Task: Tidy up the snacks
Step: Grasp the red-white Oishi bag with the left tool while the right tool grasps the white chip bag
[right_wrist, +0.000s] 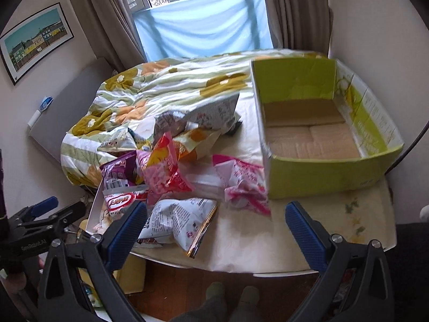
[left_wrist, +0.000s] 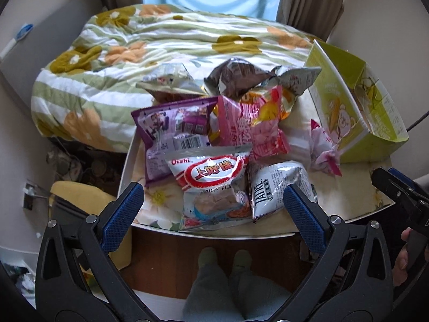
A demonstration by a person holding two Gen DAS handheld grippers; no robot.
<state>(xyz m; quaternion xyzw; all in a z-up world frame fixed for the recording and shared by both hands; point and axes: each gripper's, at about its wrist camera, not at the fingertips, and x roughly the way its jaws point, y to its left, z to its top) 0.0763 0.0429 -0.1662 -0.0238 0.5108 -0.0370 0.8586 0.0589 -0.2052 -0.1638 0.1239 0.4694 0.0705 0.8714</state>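
Hovering wide open and empty over the near table edge, both grippers are facing the heap: left gripper (left_wrist: 214,209) nearest the Oishi bag (left_wrist: 211,174), right gripper (right_wrist: 215,224) nearer the empty green box (right_wrist: 321,171).

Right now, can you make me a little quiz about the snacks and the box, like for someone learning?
1. True or false: the green box already has snacks inside.
2. Which snack lies nearest the box? A) the white Oishi bag B) the small pink-and-white packet C) the purple bag
3. Fill in: both the left tool and the right tool are ____ and hold nothing.

Key:
1. False. Only its bare cardboard floor shows.
2. B. It lies right beside the box's front corner; whether it touches is unclear.
3. Open. Each tool's blue pads stand wide apart.
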